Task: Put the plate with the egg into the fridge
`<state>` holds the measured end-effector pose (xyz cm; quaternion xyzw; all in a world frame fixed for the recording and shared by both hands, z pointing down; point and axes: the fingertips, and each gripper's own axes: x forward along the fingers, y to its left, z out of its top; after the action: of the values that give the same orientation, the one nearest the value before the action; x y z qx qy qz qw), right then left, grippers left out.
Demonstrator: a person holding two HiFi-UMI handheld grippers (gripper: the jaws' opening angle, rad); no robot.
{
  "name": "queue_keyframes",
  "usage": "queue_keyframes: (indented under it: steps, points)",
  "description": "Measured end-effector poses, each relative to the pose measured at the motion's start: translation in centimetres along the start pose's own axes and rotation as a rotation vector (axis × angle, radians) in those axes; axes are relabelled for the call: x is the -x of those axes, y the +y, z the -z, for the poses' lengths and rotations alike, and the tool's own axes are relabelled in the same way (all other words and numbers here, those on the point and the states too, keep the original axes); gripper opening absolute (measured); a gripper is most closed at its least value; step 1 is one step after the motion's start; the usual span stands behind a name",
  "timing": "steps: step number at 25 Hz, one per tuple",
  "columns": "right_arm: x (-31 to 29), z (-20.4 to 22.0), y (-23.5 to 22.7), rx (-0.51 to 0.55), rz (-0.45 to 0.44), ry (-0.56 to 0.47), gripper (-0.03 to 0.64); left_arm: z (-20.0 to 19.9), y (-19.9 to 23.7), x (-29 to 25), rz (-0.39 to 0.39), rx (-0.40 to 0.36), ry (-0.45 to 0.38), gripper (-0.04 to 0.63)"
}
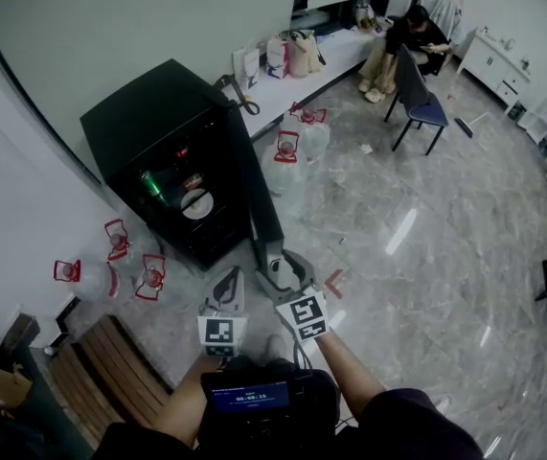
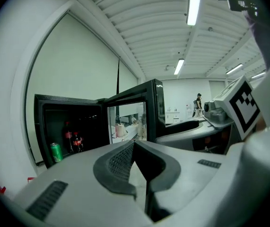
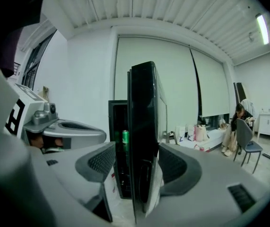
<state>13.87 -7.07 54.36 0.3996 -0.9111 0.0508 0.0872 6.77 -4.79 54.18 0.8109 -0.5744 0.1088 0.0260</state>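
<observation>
The black mini fridge (image 1: 158, 123) stands open on the floor, its door (image 1: 254, 190) swung out toward me. A white plate (image 1: 196, 203) rests on a shelf inside, beside a green can (image 1: 151, 186); I cannot make out the egg. My right gripper (image 1: 275, 264) is at the door's free edge. In the right gripper view the door (image 3: 142, 136) stands between the wide jaws of the right gripper (image 3: 135, 162), and the left pad is clear of it. My left gripper (image 1: 228, 281) hovers just left of the right one, its jaws together and empty. The left gripper (image 2: 134, 148) faces the fridge (image 2: 68, 126).
Water jugs with red handles stand left of the fridge (image 1: 110, 257) and behind its door (image 1: 297, 151). A wooden slatted bench (image 1: 110, 372) lies at my lower left. A person sits beyond a blue chair (image 1: 424, 103), next to a low white ledge with bags (image 1: 292, 65).
</observation>
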Motion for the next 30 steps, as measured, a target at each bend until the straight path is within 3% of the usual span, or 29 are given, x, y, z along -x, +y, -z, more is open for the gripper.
queue_keyframes:
  steps: [7, 11, 14, 30]
  points:
    - [-3.3, -0.1, 6.9, 0.016, -0.209, 0.018, 0.284, 0.9, 4.4, 3.2, -0.084, 0.025, 0.003, 0.009]
    - [-5.0, -1.3, 8.7, 0.025, -0.224, -0.014, 0.096, 0.9, 7.3, 4.9, -0.140, 0.031, -0.001, 0.009]
    - [-6.3, -2.0, 10.1, 0.041, -0.246, -0.025, 0.011, 0.0, 9.0, 5.7, -0.168, 0.030, -0.024, 0.009]
    - [-9.6, -4.0, 14.8, 0.089, -0.344, -0.051, 0.008, 0.5, 13.4, 7.3, -0.246, -0.015, -0.037, 0.009]
